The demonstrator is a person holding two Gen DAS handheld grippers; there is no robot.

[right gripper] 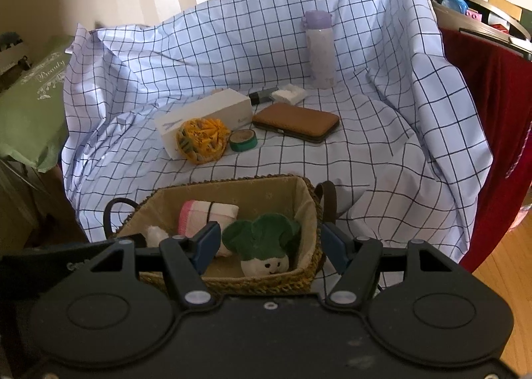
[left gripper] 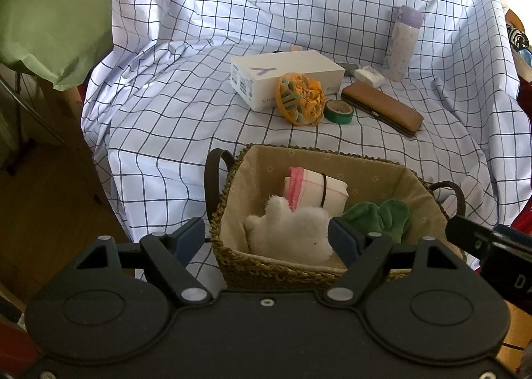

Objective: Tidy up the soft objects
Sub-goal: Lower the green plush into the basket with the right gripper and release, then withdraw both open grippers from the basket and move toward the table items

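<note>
Using the basket (left gripper: 232, 266) as landmark: the left gripper (left gripper: 266, 239) is hovering over its left half, jaws wide apart and gripping nothing, the white plush (left gripper: 289, 232) lying inside below. The right gripper (right gripper: 271, 246) is hanging half-open and empty above the green plush (right gripper: 262, 239). Both should be lifting clear without snagging toys, I judge.

White box (left gripper: 286, 79), green tape roll (left gripper: 338, 111), brown case (left gripper: 382, 108), lilac bottle (upright) (left gripper: 403, 43), checked sheet (left gripper: 199, 46)
</note>
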